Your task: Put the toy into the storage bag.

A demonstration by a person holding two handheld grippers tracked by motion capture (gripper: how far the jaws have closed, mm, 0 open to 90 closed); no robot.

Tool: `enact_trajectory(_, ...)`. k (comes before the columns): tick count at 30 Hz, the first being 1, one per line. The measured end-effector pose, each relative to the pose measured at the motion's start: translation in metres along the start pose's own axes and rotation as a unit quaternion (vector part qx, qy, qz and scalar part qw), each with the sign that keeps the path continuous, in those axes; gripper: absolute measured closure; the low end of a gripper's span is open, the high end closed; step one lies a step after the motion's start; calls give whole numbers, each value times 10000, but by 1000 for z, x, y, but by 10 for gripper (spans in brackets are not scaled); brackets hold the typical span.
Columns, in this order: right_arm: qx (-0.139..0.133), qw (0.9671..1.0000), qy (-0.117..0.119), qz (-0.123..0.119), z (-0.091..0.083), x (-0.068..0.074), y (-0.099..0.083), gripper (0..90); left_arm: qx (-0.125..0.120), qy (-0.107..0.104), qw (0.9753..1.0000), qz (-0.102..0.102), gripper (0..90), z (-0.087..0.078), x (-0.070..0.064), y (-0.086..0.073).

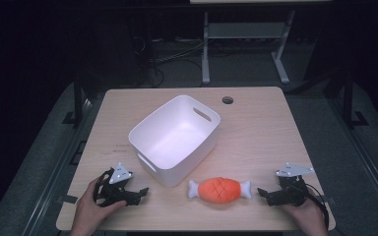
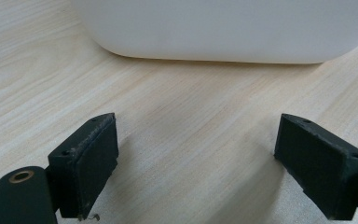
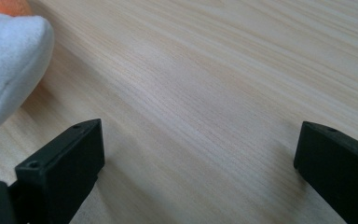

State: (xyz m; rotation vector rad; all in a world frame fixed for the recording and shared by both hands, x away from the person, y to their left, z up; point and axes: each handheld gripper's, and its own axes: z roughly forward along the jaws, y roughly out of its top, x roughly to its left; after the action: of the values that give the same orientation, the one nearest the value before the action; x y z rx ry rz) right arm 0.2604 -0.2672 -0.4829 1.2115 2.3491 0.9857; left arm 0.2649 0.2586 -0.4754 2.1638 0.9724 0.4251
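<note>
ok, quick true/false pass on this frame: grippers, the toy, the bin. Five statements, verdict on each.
1. The white plastic bin holds the toy. False: the orange plush meat-on-a-bone toy lies on the wooden table in front of the bin.
2. The left gripper is open with nothing between its jaws. True.
3. The right gripper is shut on the toy's bone end. False: it is open, beside the toy, holding nothing.
4. The toy lies between the two grippers. True.
5. The bin is tipped on its side. False: it stands upright, opening upward.
</note>
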Motion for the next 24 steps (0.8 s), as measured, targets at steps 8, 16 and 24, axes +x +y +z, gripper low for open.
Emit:
enact_trajectory(8, -4, 10000, 7, -9, -2, -1, 0, 70, -14, 1, 10000, -8, 125, 1, 0, 1)
enact_trajectory(16, -271, 9995, 155, 23, -25, -2, 3, 404, -15, 3, 10000, -8, 126, 1, 0, 1)
enact_trajectory(24, -400, 9965, 725, -85, -40, 3, 4, 878, -14, 4, 10000, -8, 126, 1, 0, 1)
